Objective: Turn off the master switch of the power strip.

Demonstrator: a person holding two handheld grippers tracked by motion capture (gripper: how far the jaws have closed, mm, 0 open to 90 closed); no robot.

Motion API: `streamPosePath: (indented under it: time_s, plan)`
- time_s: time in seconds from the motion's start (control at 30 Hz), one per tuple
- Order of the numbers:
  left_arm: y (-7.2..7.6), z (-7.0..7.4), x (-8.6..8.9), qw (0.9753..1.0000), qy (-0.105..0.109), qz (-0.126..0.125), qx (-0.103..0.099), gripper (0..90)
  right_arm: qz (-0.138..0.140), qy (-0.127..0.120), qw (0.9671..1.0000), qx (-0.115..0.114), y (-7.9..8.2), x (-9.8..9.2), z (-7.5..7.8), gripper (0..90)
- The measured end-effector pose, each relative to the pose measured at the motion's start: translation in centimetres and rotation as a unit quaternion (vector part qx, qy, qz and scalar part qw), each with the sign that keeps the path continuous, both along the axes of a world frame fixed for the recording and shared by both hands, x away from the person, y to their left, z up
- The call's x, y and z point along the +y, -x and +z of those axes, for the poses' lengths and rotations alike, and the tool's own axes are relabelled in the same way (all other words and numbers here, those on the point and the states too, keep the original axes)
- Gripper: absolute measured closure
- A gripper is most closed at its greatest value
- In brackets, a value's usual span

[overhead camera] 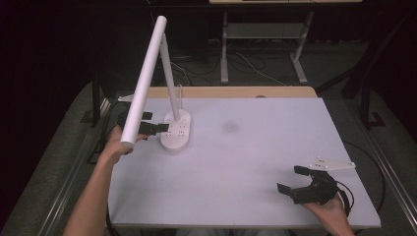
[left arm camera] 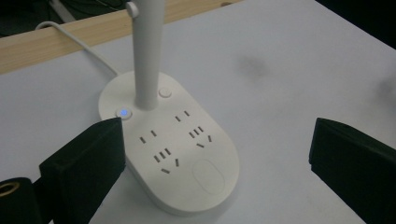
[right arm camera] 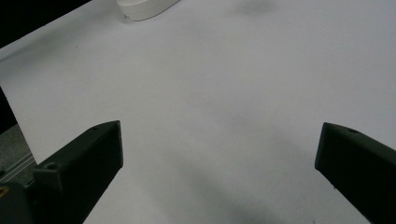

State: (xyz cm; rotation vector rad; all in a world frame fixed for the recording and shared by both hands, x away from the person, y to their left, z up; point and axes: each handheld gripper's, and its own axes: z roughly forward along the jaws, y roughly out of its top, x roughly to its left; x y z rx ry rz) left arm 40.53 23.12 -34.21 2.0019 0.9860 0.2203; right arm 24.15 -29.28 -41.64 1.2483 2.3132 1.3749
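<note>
left claw (overhead camera: 153, 124): 2 black jaws | right claw (overhead camera: 295, 179): black, grey 3-cornered plate, black cable | forearms: bare

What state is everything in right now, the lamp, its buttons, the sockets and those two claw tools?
Lamp: upright on the table, head tilted down toward the person, no glow visible.
Left button: lit blue.
Right button: unlit.
Sockets: nothing plugged in.
Cord: attached, trailing off the table's far edge.
Left gripper: open, jaws either side of the lamp's base.
Right gripper: open, holding nothing, over bare table.
</note>
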Motion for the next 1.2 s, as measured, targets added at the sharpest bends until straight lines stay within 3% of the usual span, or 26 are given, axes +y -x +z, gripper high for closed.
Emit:
streamPosePath:
  time_s: [0.33,0.63,0.87,1.2]
  plan:
    - [-1.5,-0.2,0.1,0.9999,-0.002,0.013,0.009,3.2,-0.001,0.000,1.0000,0.002,0.0,0.0,0.0,0.3]
    - [-3.0,-0.4,0.2,0.9996,-0.001,0.027,0.004,3.6,0.000,0.001,1.0000,-0.001,0.0,-0.2,0.0,0.3]
    - [-4.0,-0.3,0.1,0.9987,0.012,0.049,0.011,4.0,0.000,0.002,1.0000,0.001,0.0,-0.1,-0.1,0.3]
    - [-5.4,-0.2,0.5,0.9982,0.015,0.058,0.010,6.4,-0.004,-0.001,1.0000,0.003,0.0,-0.2,-0.1,0.3]
